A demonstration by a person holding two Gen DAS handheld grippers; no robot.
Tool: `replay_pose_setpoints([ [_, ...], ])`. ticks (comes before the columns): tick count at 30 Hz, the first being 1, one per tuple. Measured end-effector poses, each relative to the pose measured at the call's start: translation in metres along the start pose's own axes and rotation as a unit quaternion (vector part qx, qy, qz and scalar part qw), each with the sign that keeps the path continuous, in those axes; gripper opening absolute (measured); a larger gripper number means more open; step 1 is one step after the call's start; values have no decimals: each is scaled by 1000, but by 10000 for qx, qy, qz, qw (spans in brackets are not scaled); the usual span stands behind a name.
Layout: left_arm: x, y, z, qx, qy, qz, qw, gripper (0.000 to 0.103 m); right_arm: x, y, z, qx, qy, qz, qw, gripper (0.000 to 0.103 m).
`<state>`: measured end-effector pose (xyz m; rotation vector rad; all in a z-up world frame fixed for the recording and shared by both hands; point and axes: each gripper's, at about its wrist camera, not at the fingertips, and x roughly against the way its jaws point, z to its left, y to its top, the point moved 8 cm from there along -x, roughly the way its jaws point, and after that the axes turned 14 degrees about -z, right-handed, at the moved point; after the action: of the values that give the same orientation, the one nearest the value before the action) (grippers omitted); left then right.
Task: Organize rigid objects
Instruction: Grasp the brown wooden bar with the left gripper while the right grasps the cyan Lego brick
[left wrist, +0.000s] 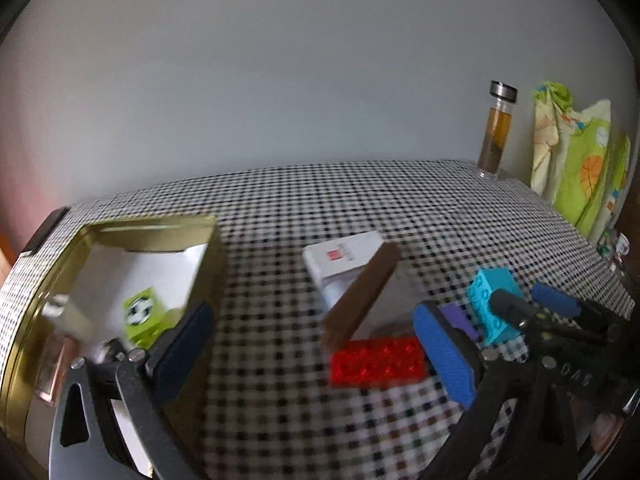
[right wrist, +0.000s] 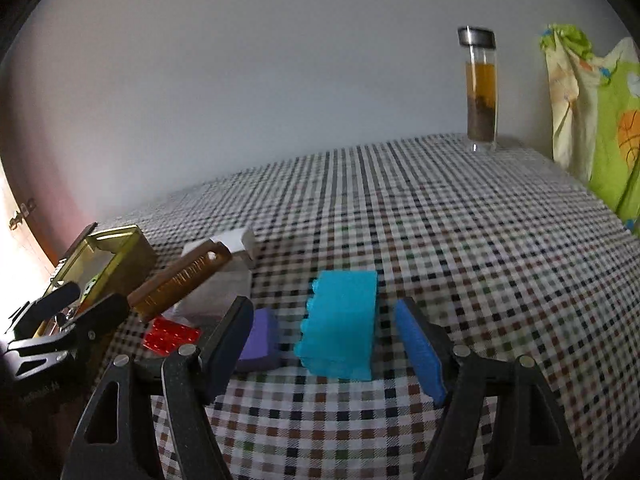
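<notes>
Two sets of hand-held tongs work over a checked-cloth bench [right wrist: 440, 240]. The right tongs [right wrist: 328, 354] stand released, their blue-padded fingers [right wrist: 420, 354] spread to either side of a cyan studded building block [right wrist: 340, 324] that lies on the cloth, with gaps showing on both sides. Just beside their left finger sits a small purple block [right wrist: 260, 340]. Further to their left, a flat red studded brick [right wrist: 170, 336] lies by a brown wooden comb [right wrist: 180, 284], which leans on a white box [right wrist: 228, 272]. The left tongs [left wrist: 316, 356] are likewise released and grasp nothing; the red brick lies between their spread fingers, nearer the right one. Behind their left finger, an open gold tin [left wrist: 120, 248] holds a green cube printed with a football [left wrist: 144, 314]. Well beyond both tongs, a steel-capped glass bottle of amber liquid [right wrist: 480, 92] stands upright beside a green patterned cloth [right wrist: 600, 120].
</notes>
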<state>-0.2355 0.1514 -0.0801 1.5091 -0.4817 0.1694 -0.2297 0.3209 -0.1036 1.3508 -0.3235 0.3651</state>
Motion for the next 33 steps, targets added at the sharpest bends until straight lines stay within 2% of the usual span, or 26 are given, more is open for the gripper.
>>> replay_pose_setpoints([
  [2, -8, -1, -5, -116, 8, 31, 9999, 101, -2, -3, -1, -61, -4, 93, 9999, 75],
  [5, -18, -3, -11, -216, -78, 129, 9997, 95, -5, -3, -5, -117, -54, 139, 9998, 75],
  [9, -28, -6, -14, -162, -212, 320, 9991, 84, -15, -4, -9, -145, -97, 296, 9994, 75],
  [11, -30, -7, -15, -176, -238, 363, 9989, 76, -20, -6, -10, -147, -97, 417, 9990, 75],
  [12, -32, -9, -17, -231, -249, 410, 9986, 69, -22, -8, -10, -117, -100, 486, 9987, 75],
  [14, -36, -12, -18, -250, -255, 465, 9983, 48, -26, -11, -7, -41, -89, 573, 9983, 75],
  [15, -37, -14, -20, -261, -292, 527, 9978, 26, -28, -13, -4, 18, -69, 643, 9979, 75],
  [16, -37, -14, -22, -207, -385, 498, 9978, 16, -30, -14, -3, 58, -54, 703, 9975, 75],
  [18, -35, -10, -22, -224, -370, 443, 9981, 14, -34, -15, -3, 53, 2, 770, 9970, 71],
  [19, -33, -9, -21, -229, -335, 397, 9984, 14, -34, -16, -4, 44, 4, 772, 9970, 65],
  [20, -32, -8, -20, -193, -335, 372, 9986, 14, -34, -15, -6, 39, -29, 756, 9971, 55],
  [21, -29, -7, -19, -115, -386, 341, 9986, 14, -34, -15, -6, 12, -2, 754, 9972, 50],
  [26, -9, -4, -11, 10, -338, 61, 9994, 13, -35, -15, -10, -133, 91, 724, 9972, 48],
  [27, -7, -3, -11, 37, -312, 26, 9995, 13, -35, -14, -10, -170, 132, 667, 9975, 45],
  [33, 19, -4, -2, 213, -232, -224, 9993, 12, -26, -12, -9, -253, 145, 508, 9983, 45],
])
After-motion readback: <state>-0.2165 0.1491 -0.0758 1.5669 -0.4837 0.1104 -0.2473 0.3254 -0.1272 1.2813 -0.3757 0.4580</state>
